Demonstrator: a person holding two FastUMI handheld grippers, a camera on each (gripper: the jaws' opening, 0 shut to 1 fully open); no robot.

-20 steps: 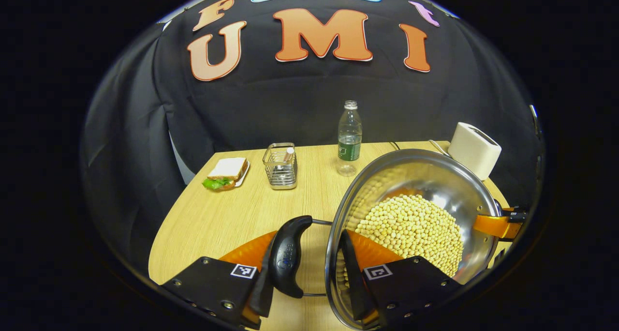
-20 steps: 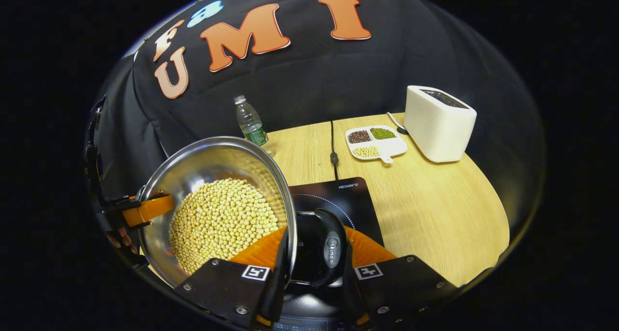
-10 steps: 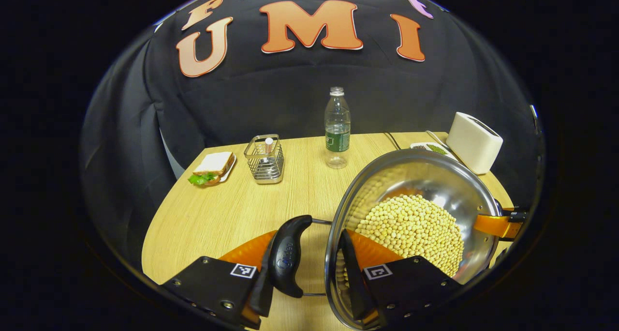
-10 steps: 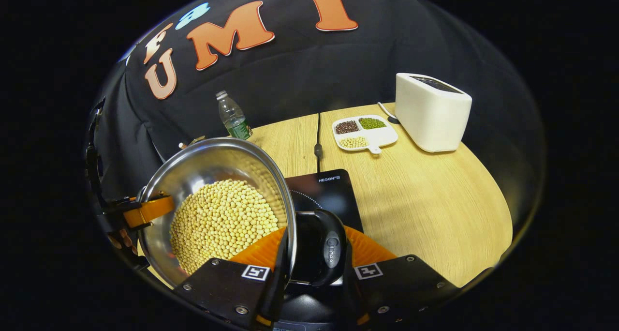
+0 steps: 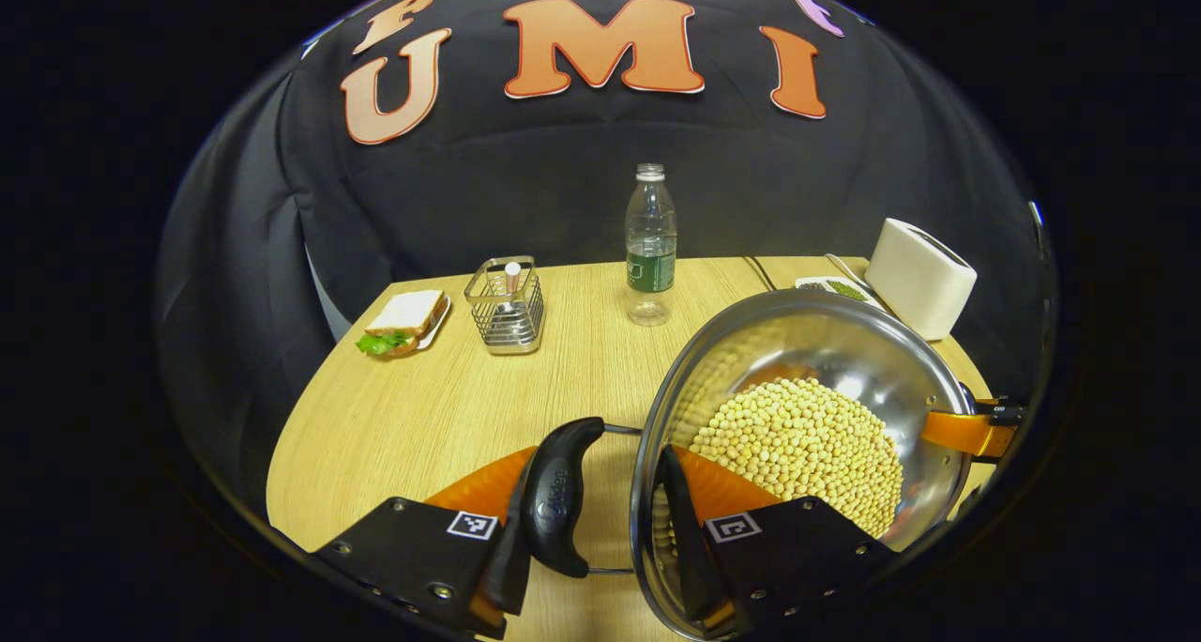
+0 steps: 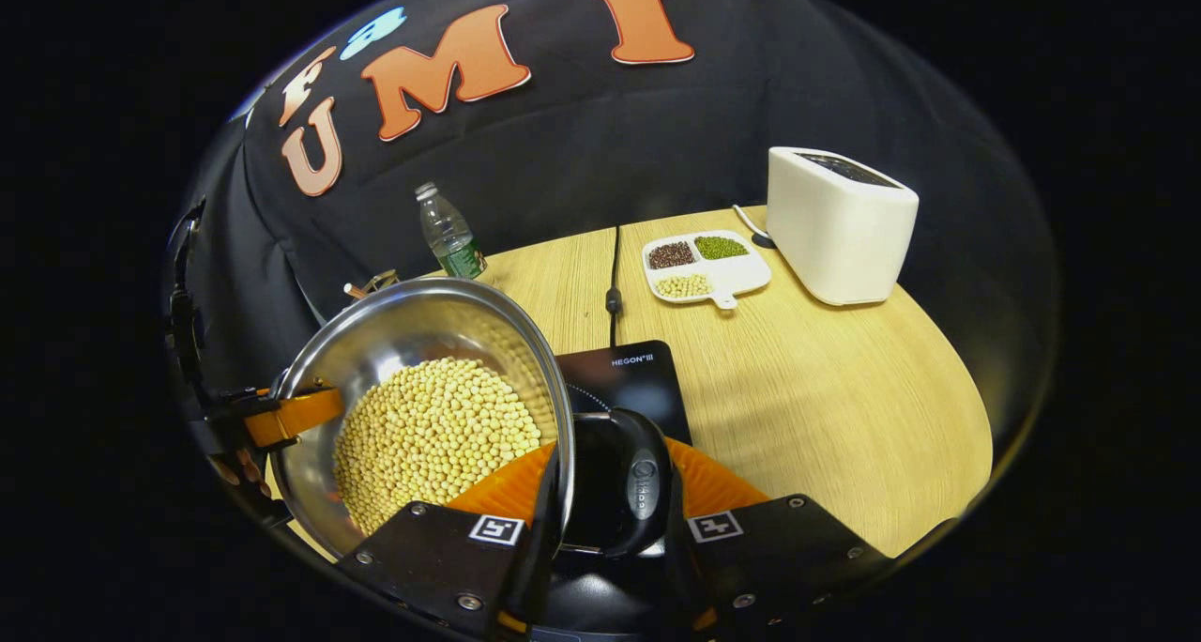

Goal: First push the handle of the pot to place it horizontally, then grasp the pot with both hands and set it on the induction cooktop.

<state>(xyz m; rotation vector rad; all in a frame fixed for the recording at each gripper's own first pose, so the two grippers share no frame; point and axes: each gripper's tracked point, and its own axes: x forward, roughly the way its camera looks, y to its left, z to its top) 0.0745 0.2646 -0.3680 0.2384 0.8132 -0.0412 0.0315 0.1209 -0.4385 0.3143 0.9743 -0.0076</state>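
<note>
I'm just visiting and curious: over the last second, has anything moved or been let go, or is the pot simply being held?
Nothing was let go. The table's far things slid in both views, so the pot was carried a little. Both grippers, left and right, stay clamped on its handles, beans inside, cooktop beneath.

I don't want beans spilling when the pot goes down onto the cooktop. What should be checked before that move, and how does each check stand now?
1. Left gripper clamped across the pot rim and handle: ok.
2. Right gripper clamped the same way on the opposite handle: ok.
3. Beans all inside the pot, well below the rim: ok.
4. Induction cooktop free of objects where visible: ok; its near part is hidden by the pot and gripper.
5. Pot centred over the cooktop ring: cannot tell.
6. Cooktop cord, divided dish and toaster clear of the landing spot: ok.
</note>
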